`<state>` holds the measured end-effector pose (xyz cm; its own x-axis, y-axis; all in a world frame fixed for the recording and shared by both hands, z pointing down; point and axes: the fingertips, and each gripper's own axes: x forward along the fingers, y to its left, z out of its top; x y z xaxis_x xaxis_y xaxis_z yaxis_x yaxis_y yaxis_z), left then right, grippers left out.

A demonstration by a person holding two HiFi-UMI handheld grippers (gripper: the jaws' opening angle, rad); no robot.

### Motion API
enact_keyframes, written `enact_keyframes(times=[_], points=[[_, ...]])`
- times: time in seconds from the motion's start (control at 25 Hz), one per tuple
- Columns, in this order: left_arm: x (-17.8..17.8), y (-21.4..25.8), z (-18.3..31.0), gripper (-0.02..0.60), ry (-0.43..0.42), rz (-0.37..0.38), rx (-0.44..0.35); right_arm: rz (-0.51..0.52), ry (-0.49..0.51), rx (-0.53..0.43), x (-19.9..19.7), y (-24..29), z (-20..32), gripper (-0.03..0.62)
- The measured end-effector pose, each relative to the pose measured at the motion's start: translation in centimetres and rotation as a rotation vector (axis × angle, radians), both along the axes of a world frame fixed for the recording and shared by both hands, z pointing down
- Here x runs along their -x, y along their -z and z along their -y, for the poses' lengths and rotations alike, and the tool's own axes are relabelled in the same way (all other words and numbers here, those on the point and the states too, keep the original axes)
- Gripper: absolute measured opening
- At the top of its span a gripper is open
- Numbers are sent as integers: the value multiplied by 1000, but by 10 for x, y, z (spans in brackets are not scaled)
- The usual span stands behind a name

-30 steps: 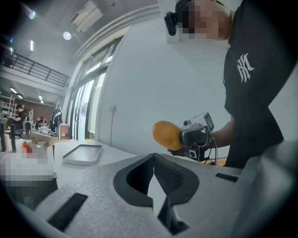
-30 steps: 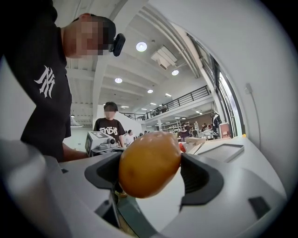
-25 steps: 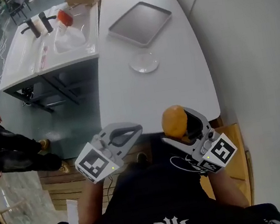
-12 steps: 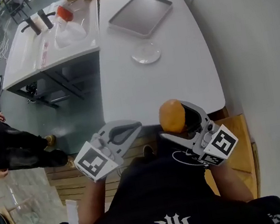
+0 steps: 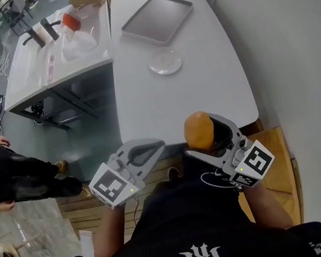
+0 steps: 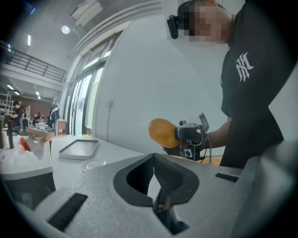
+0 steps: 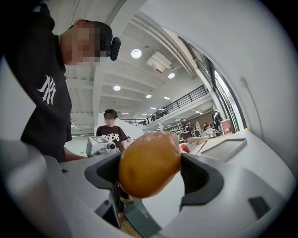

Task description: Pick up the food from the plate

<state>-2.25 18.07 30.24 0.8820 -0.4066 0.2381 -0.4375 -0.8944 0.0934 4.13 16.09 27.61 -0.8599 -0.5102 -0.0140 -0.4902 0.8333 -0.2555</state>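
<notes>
Head view: the right gripper (image 5: 211, 138) grasps the food (image 5: 199, 130), an orange-brown rounded lump. It is held in the air just past the near edge of the tabletop (image 5: 202, 87), above the person's lap. The plate (image 5: 165, 63) sits bare at 12 o'clock from the food, well apart, with a tray (image 5: 157, 17) farther on at 12 o'clock. The left gripper (image 5: 146, 151) hangs at 9 o'clock of the right one.

Left gripper view: its fingers (image 6: 172, 179) are clenched tip to tip on nothing. The food shows at 1 o'clock, sticking out well beyond the other gripper's hold.

Right gripper view: the two pads press the food's flanks only, and most of its smooth, bulging body stands proud of them.

My guess is that the main risk is a slip. A round, glossy surface pinched along narrow contact could roll or squirt out if the gripper tilts or eases. Nothing would catch it, since it hangs off the tabletop, so it would drop toward the floor. Squeezing harder to prevent that could dent the food if it is soft.
</notes>
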Motion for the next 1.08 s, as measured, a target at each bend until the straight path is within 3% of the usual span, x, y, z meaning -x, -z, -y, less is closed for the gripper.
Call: enact_keyframes(times=[0.32, 0.48, 0.76, 1.08], points=[[7, -7, -4, 3, -6, -11, 11, -32, 18, -10, 16, -2, 2, 393], [9, 10, -4, 3, -5, -78, 55, -63, 32, 5, 21, -6, -1, 393], [20, 7, 2, 3, 20, -128, 63, -137, 51, -15, 32, -13, 3, 393], [22, -2, -3, 3, 5, -141, 83, -170, 38, 3, 32, -16, 7, 393]])
